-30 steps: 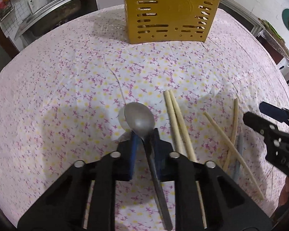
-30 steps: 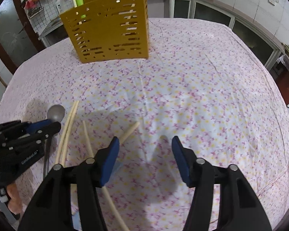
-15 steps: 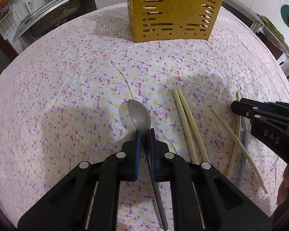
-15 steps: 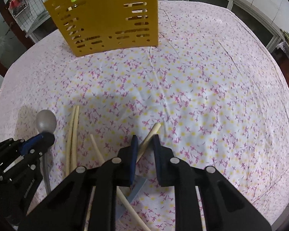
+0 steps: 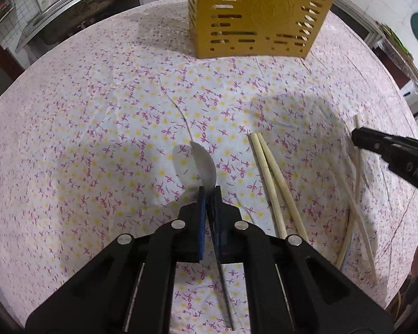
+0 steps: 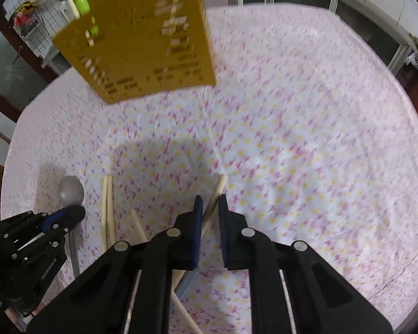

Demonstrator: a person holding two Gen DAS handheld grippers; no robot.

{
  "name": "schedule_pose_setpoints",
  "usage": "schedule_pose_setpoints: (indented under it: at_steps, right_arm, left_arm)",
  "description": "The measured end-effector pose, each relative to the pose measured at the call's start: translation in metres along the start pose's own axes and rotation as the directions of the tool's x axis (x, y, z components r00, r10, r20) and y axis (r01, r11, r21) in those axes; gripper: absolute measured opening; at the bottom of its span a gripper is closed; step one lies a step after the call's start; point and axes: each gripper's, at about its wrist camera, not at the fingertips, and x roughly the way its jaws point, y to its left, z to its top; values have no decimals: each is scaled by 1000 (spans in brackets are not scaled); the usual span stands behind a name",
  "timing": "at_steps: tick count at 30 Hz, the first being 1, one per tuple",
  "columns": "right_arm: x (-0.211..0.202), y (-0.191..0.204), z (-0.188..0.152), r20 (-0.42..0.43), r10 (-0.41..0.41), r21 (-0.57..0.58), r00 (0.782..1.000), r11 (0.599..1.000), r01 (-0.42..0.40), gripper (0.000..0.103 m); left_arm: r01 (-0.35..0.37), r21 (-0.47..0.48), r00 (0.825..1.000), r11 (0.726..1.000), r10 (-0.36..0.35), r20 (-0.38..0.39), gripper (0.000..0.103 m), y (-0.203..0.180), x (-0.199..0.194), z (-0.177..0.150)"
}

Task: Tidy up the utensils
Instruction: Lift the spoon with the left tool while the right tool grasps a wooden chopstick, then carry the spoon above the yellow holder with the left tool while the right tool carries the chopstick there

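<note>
In the left wrist view, the left gripper [image 5: 208, 192] has its blue-padded jaws pinched tight on the neck of a metal spoon [image 5: 200, 164]. The spoon is dull grey steel; its oval bowl is turned nearly edge-on and raised off the cloth, and its thin dark handle runs back between the black fingers. A pair of pale wooden chopsticks [image 5: 273, 183] lies side by side just right of the spoon on the tablecloth [image 5: 97, 139], which is white with purple flowers and yellow dots. Further right, two more pale sticks [image 5: 356, 194] cross each other, blurred. The right gripper [image 5: 361, 136] comes in from the right edge over one of them; white letters on its black body read "DAS", seen upside down. A yellow slotted utensil holder [image 5: 259, 14] stands at the far side of the table, with pale sticks visible through its slots.

In the right wrist view, which is motion-blurred, the right gripper [image 6: 209, 203] has its jaws still narrowing on a single pale chopstick [image 6: 217, 192] that slants up between the pads; the pads look to touch it. The yellow holder [image 6: 142, 41] stands far ahead, with a stick poking out of its top. At left, the left gripper [image 6: 78, 213] holds the grey spoon [image 6: 71, 190]; small lettering on its side is too blurred to read. The paired chopsticks [image 6: 107, 208] lie between the two grippers.
</note>
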Motion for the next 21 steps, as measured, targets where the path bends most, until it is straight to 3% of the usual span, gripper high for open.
schedule_pose_setpoints:
  at_steps: [6, 13, 21]
  right_arm:
    - [-52, -5, 4, 202, -19, -54, 979, 998, 31, 11]
    - [-101, -10, 19, 412, 22, -76, 911, 997, 10, 8]
    - [-126, -14, 14, 556, 43, -104, 830, 994, 18, 6]
  left_arm:
    - [26, -30, 991, 999, -22, 135, 3, 9, -33, 5]
    - [46, -32, 947, 998, -33, 320, 3, 6, -74, 6]
    - [45, -18, 913, 999, -34, 406, 3, 1, -92, 5]
